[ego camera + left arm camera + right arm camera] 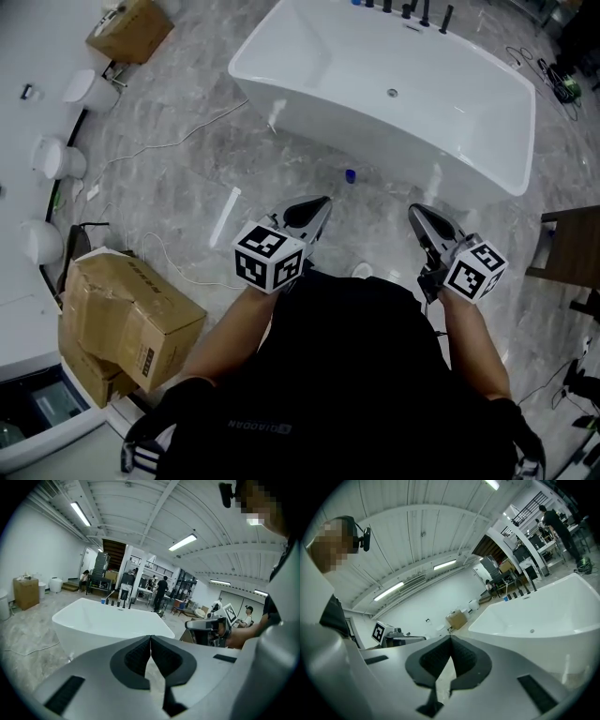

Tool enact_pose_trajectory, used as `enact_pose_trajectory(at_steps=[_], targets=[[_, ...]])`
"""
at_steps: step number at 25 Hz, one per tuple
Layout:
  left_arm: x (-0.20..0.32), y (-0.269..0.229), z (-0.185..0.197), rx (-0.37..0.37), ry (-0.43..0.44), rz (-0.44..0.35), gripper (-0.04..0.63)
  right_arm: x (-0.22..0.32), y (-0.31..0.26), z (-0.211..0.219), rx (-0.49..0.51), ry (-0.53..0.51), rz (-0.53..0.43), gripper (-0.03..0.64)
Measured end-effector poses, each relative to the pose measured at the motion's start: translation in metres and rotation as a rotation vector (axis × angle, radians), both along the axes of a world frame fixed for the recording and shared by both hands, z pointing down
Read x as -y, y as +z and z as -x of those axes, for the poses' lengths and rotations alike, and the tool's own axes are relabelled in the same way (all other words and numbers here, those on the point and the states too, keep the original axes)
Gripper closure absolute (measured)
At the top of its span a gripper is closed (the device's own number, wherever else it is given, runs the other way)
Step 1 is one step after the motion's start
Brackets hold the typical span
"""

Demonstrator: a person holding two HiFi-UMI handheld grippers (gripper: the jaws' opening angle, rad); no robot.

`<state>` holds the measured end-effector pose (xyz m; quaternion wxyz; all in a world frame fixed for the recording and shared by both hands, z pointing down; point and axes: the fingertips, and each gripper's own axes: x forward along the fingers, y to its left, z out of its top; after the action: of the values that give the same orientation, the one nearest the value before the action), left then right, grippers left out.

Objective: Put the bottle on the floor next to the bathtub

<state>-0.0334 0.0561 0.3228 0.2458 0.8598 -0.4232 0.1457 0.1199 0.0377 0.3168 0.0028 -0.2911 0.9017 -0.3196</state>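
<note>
Empty left tool (323, 202) and right tool (417, 214) pinched closed; blue object (350, 175) beside bathtub (309, 117) unclear.

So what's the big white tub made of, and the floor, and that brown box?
The bathtub looks like glossy white acrylic or ceramic: smooth, with soft reflections; I can't tell which. The floor looks like polished grey marble or marble-look tile, from its cloudy veins. The box is matte brown cardboard, creased and dented.
</note>
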Motion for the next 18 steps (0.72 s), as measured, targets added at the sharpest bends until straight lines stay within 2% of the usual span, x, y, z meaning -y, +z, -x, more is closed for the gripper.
enact_pose_trajectory(at_steps=[6,18], targets=[[0.007,-0.014,0.006,0.011,0.047,-0.026,0.578,-0.003,-0.008,0.008,0.004,0.048,0.002,0.581],[0.016,-0.011,0.043,0.010,0.110,-0.021,0.578,-0.007,-0.009,0.044,-0.001,0.122,0.004,0.581]])
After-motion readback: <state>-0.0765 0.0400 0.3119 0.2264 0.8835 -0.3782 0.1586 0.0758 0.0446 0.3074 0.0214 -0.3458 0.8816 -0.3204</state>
